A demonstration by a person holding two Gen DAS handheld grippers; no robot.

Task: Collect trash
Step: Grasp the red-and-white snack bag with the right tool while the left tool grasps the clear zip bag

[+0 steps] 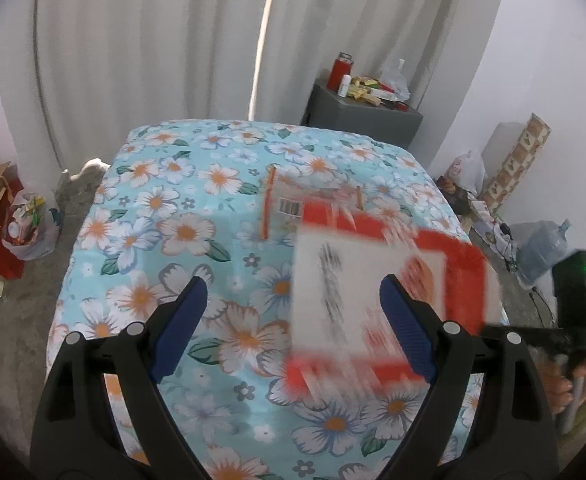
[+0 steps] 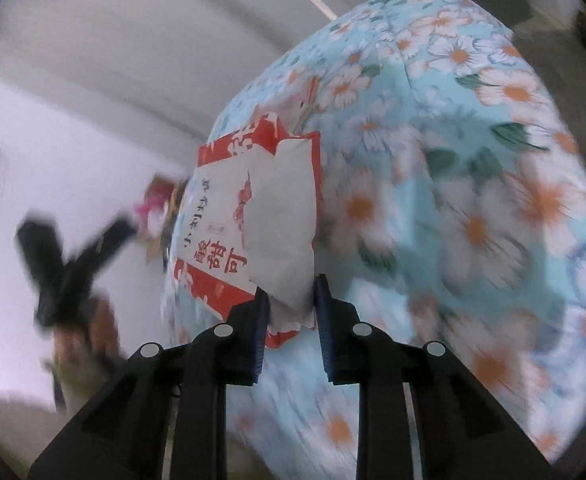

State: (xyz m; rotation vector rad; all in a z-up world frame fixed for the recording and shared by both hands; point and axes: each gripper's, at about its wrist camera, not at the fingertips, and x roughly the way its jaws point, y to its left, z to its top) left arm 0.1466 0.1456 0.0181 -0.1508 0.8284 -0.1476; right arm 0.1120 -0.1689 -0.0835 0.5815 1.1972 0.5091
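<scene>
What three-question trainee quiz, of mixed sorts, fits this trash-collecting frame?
1. True or false: the right claw is shut on the red and white wrapper.
2. Multiple choice: the left claw is A) shut on a bottle, B) open and empty, C) shut on the bedspread.
3. Fill in: a second wrapper lies flat on the floral ___.

Key: 1 true. 2 B. 3 bedspread.

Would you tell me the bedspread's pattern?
Light blue bedspread with white, orange-centred flowers; sharpest in the left wrist view.
</scene>
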